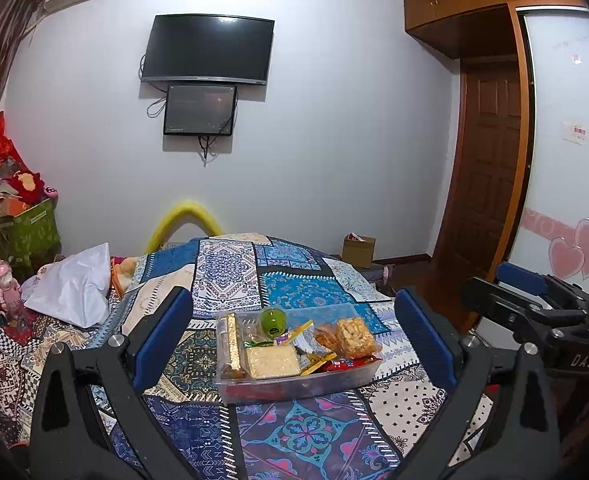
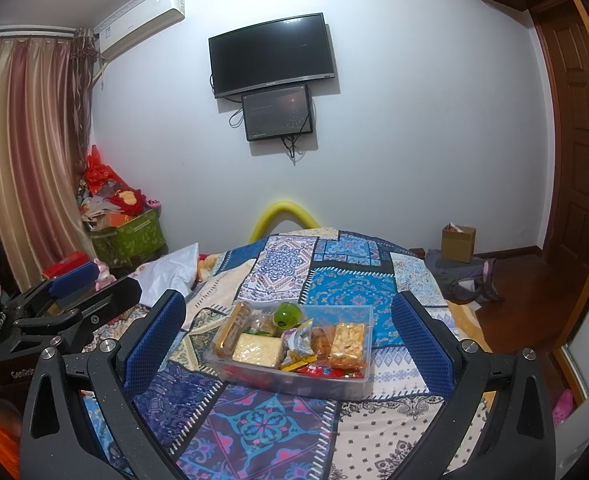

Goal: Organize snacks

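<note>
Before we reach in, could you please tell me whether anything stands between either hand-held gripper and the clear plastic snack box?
Nothing visible does. Both the left hand-held gripper and right hand-held gripper are open, with only bare patchwork bedspread before the clear plastic snack box.

We see a bed covered by a patchwork quilt (image 1: 230,276) in blue, cream and purple panels. Directly on it, near the front, sits a clear plastic tray (image 1: 294,386) (image 2: 350,384) filled with packaged snacks. Toward the far left corner a white pillow (image 1: 74,284) (image 2: 170,272) lies on the bedding, with a soft toy (image 1: 124,268) just beside it.
</note>
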### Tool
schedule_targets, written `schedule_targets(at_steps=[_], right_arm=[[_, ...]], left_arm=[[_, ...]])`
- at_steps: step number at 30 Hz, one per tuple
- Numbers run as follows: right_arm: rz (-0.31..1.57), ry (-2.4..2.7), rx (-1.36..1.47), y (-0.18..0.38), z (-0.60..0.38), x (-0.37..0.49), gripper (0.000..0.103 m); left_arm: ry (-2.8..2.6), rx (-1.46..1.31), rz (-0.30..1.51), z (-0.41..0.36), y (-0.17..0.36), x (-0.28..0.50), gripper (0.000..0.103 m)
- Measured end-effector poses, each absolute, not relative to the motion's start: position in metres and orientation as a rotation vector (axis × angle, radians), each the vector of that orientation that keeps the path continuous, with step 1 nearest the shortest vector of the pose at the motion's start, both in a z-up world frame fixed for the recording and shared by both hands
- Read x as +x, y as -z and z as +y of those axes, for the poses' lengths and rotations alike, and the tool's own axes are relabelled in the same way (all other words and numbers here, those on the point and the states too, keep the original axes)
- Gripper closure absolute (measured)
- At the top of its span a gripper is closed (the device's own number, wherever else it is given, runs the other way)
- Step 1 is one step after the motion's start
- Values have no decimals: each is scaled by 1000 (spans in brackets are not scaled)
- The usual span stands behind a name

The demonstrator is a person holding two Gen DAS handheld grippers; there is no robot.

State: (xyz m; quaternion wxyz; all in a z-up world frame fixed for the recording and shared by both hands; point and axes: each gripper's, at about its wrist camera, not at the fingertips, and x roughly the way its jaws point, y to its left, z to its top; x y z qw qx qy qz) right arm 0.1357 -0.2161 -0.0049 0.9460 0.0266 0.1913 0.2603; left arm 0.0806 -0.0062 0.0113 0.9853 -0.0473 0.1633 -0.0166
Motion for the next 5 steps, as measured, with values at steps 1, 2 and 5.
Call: schedule_targets(at_steps=[1,2,5], right_arm=[[391,-529,54,5,-216,136,0],[393,-529,54,5,-216,136,0],[396,-527,54,5,-217,138,0]], left_arm=[[38,-96,331,-6,-11,81,1],[38,-98,335,-5,-10,82,1],[34,-113,352,-2,-7,86,1]])
